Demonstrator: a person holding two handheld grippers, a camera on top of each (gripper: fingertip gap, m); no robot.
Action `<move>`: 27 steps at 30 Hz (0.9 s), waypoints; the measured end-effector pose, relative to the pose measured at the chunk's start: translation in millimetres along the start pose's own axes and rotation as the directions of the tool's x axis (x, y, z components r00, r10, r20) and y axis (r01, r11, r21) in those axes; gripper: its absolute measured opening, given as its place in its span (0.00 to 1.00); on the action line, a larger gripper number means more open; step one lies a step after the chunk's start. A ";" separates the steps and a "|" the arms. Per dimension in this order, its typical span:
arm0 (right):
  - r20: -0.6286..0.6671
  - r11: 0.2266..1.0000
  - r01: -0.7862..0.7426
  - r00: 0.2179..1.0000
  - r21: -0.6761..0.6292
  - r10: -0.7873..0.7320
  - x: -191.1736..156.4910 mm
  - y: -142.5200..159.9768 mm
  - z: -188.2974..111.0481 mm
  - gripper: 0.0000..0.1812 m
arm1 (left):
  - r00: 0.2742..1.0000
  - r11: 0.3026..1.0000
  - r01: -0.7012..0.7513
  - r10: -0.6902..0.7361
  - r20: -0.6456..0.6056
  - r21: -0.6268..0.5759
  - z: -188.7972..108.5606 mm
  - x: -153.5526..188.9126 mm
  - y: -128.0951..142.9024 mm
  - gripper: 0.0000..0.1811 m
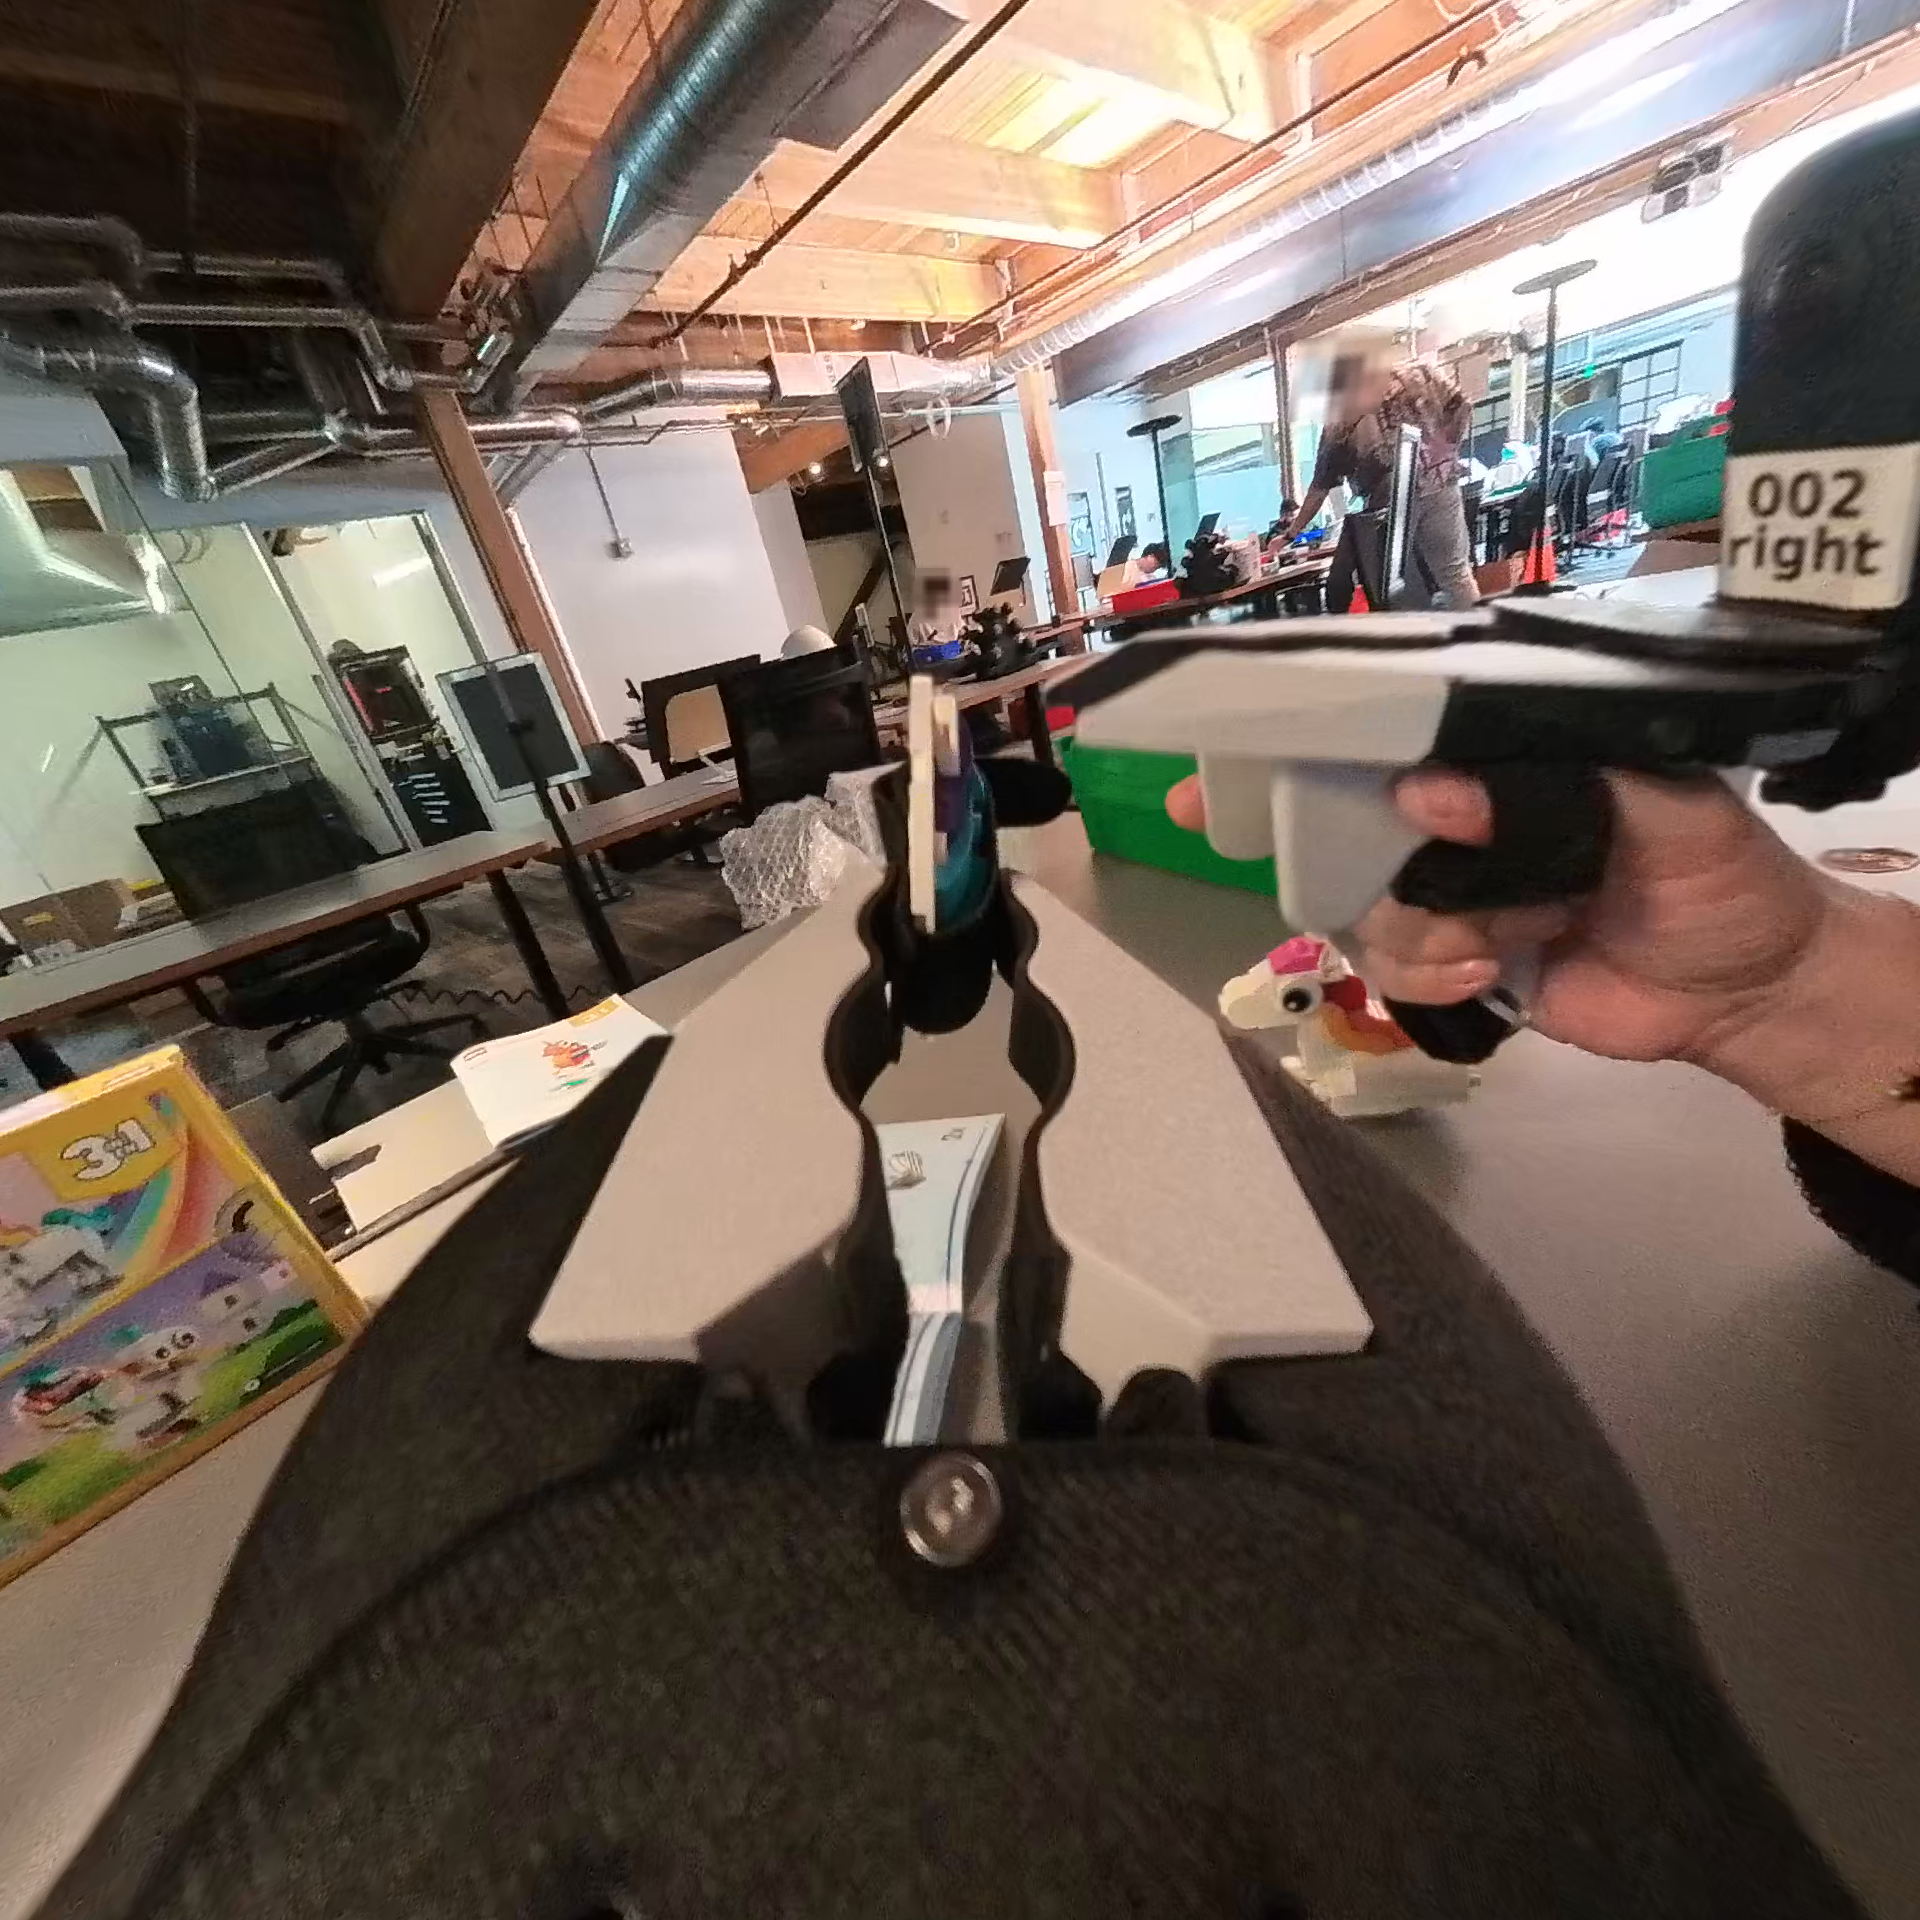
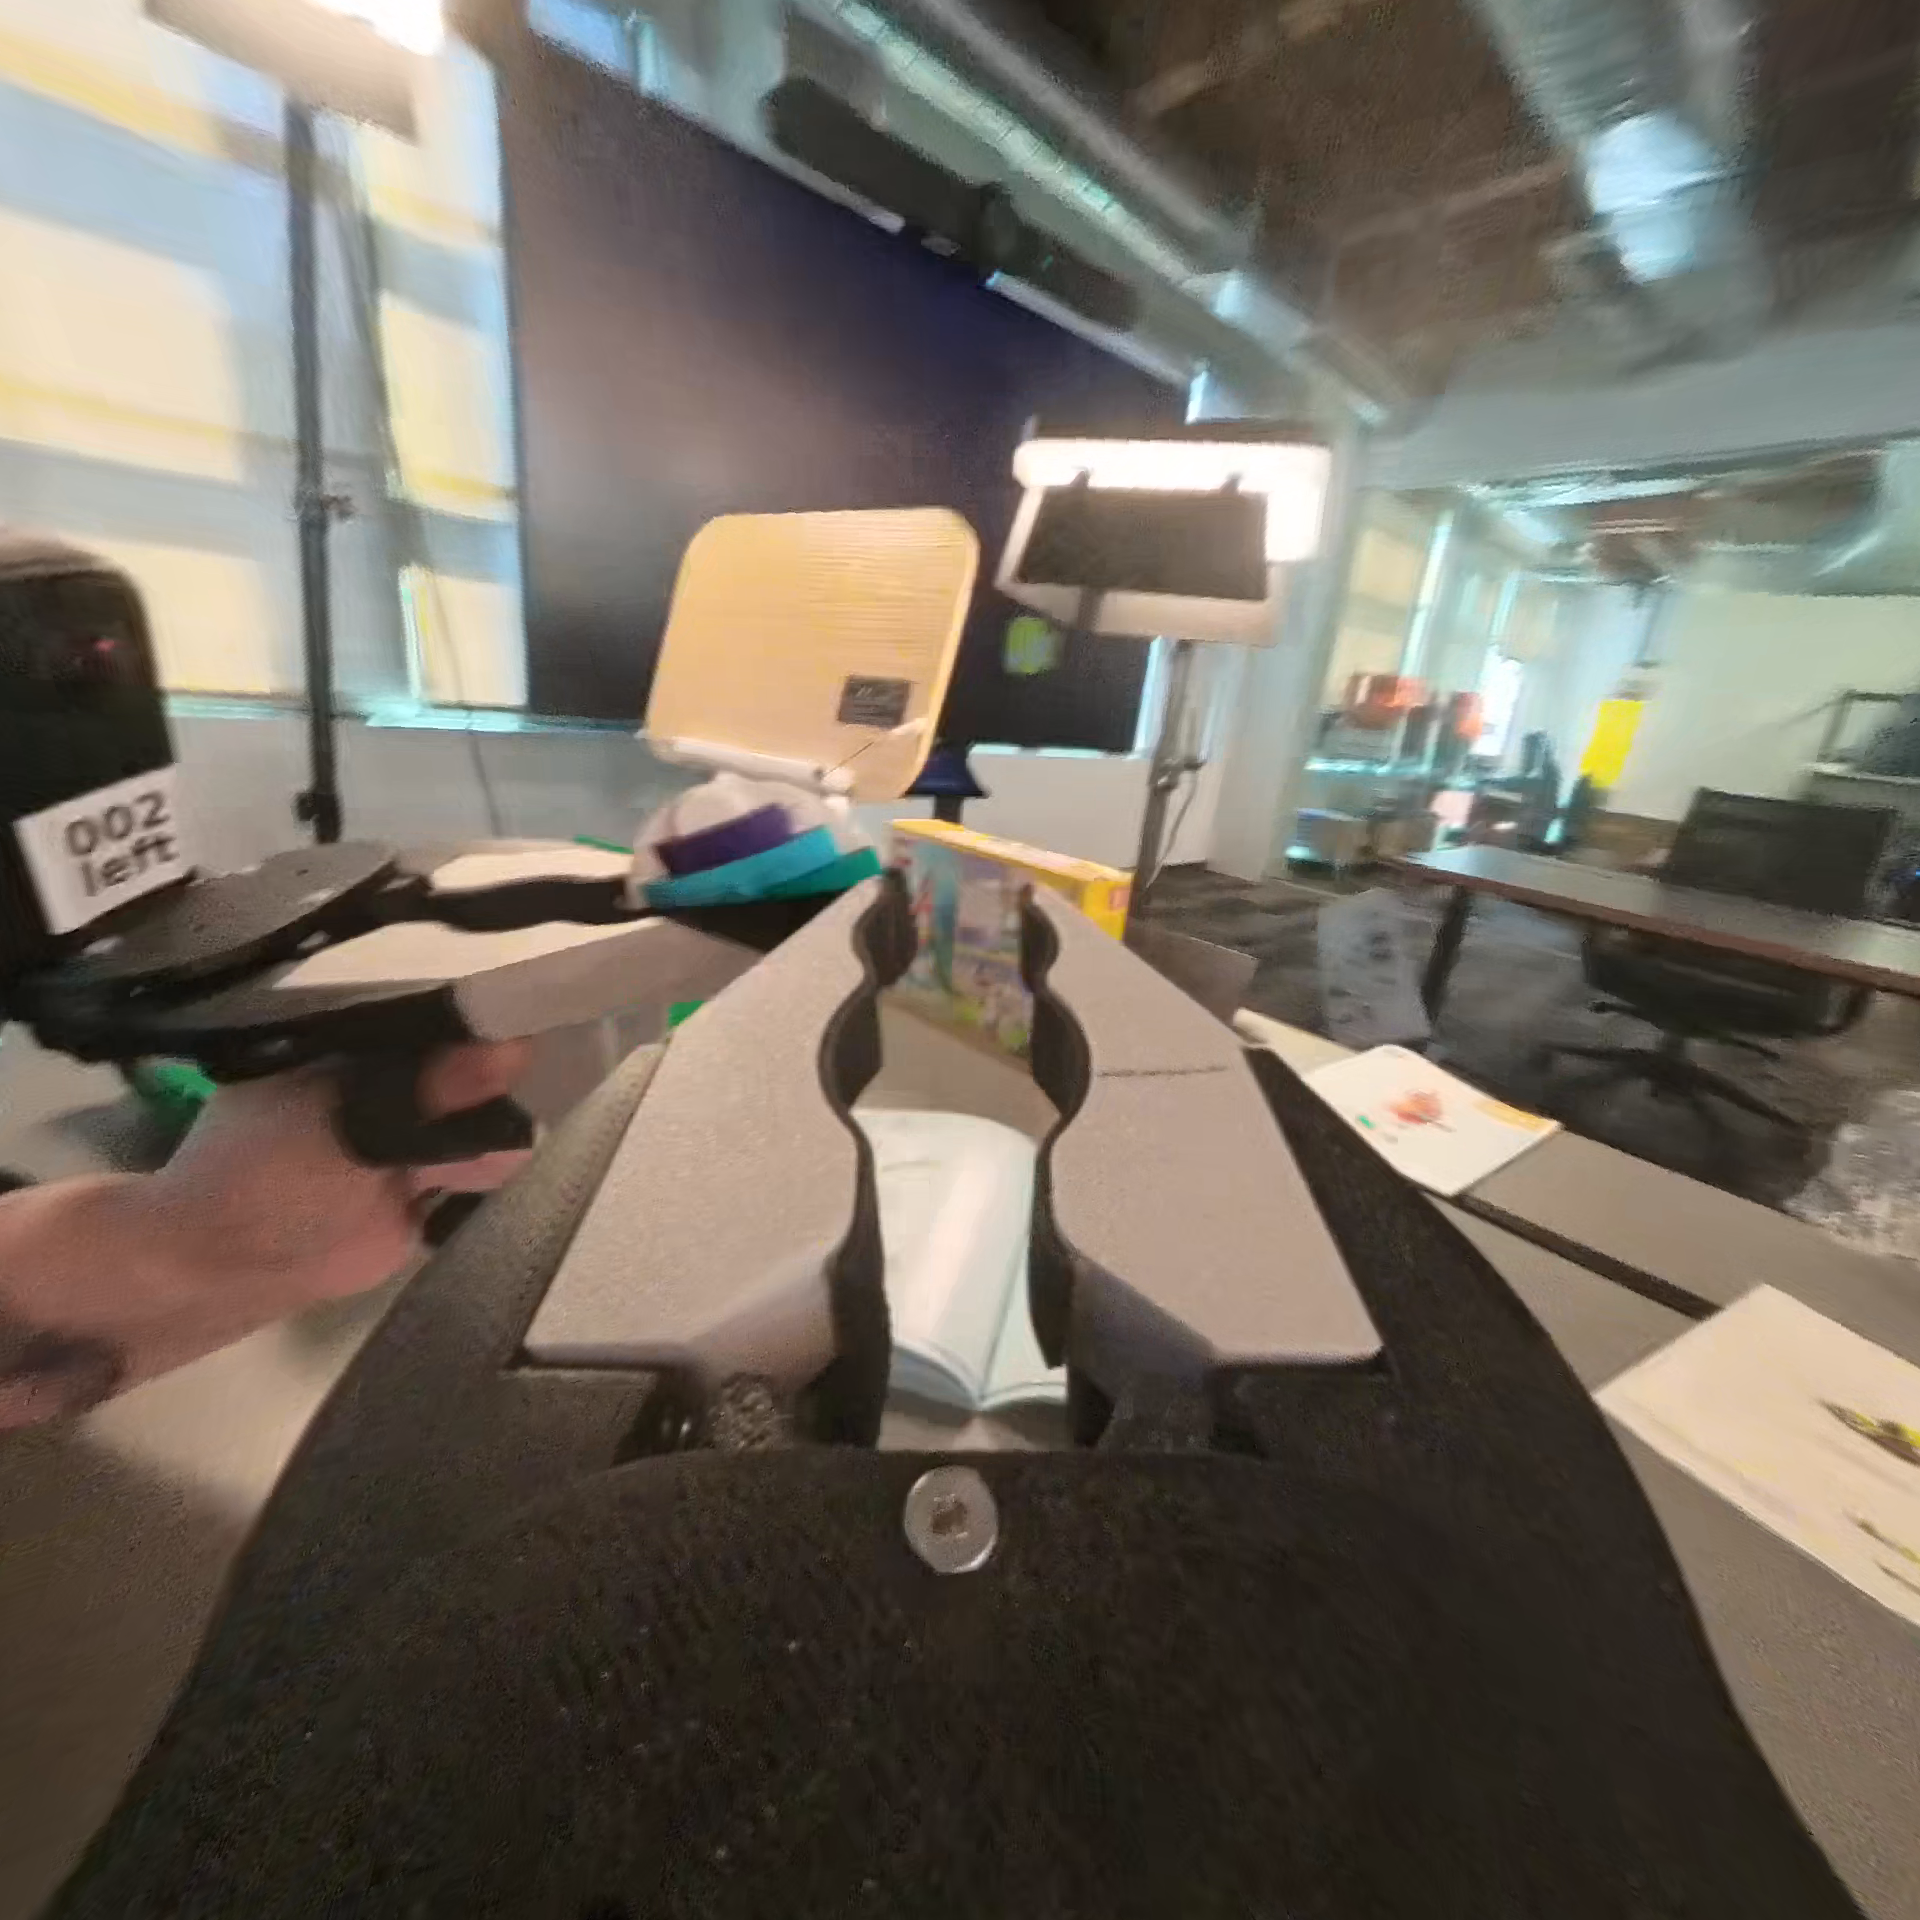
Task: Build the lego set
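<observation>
My left gripper [image 1: 940,862] is shut on a small lego piece [image 1: 951,831] of white, purple and teal parts and holds it up above the table. The same piece [image 2: 748,842] shows in the right wrist view at the tips of the left gripper [image 2: 665,899]. My right gripper [image 2: 961,920] is open a little and empty, just right of the piece. In the left wrist view the right gripper [image 1: 1039,795], held by a hand, reaches in from the right with its black tip close beside the piece. A white and pink lego animal [image 1: 1340,1029] stands on the table.
The yellow lego box [image 1: 135,1299] stands at the left, also in the right wrist view [image 2: 997,914]. An open instruction booklet [image 2: 956,1247] lies under the grippers, with another booklet [image 1: 561,1070] nearby. A green bin [image 1: 1153,831] sits behind. People work at far tables. The grippers' ends are close to 6 centimeters from one another.
</observation>
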State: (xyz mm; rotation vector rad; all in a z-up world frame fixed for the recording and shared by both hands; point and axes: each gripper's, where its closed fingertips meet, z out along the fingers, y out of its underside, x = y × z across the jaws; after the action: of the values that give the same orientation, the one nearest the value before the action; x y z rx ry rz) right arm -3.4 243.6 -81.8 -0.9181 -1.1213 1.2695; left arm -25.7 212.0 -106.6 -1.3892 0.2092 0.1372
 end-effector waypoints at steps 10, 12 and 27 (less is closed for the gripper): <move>0.084 0.988 0.119 0.990 -0.099 -0.111 -8.7 16.7 -0.6 0.00 | 0.972 1.000 0.026 -0.024 -0.234 0.006 -6.7 18.9 -5.8 0.09; 0.106 0.987 0.118 0.989 -0.108 -0.106 -6.2 17.3 -3.8 0.00 | 0.921 0.999 0.047 -0.041 -0.388 0.005 -14.2 34.3 -8.8 0.09; 0.251 0.998 -0.061 0.966 -0.032 0.067 -7.0 5.1 -20.2 0.14 | 0.868 0.982 0.190 -0.164 -0.469 0.008 -20.4 25.5 -7.3 0.09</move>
State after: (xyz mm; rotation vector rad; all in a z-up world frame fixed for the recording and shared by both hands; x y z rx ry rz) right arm 15.3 238.6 -92.3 -0.8314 -1.3157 1.4590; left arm -0.6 189.9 -108.7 -1.3633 0.4805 -0.3618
